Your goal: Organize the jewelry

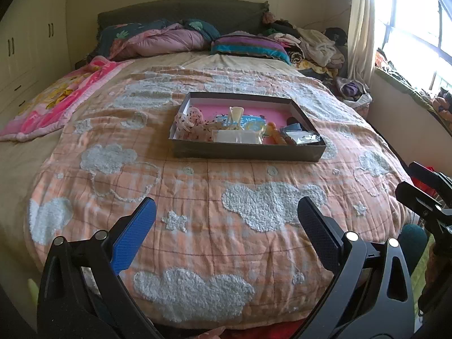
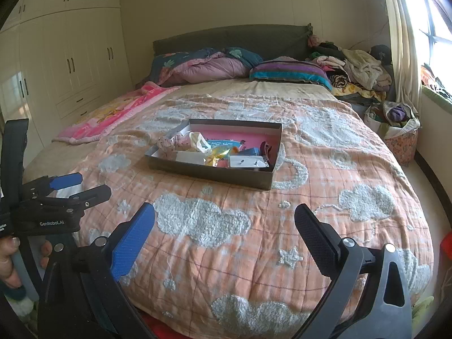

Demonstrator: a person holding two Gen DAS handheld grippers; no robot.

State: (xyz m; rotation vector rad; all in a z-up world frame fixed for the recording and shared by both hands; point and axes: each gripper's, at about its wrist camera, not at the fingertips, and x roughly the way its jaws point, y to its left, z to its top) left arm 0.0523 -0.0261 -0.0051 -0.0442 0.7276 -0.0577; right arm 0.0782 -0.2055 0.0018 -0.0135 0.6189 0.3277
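Note:
A shallow dark box [image 1: 245, 152] [image 2: 209, 173] with a pink inside sits on the orange cloud-pattern quilt [image 1: 197, 197] [image 2: 282, 226], in the middle of the bed. It holds several small items: packets, a cream hair claw [image 1: 236, 114], a patterned scrunchie [image 1: 195, 115], and a clear bag with earrings [image 2: 248, 162]. My left gripper [image 1: 226, 212] stands open above the near part of the quilt, well short of the box. My right gripper [image 2: 224, 220] is likewise open and holds nothing. In the right wrist view the left gripper [image 2: 82, 185] shows at the left edge with a hand around its handle.
Pillows and a folded duvet [image 1: 169, 39] lie at the headboard. A pink blanket [image 1: 56, 99] covers the left side. A heap of clothes [image 1: 316, 45] and a bag [image 2: 401, 130] stand by the window on the right. Wardrobes [image 2: 70, 56] line the left wall.

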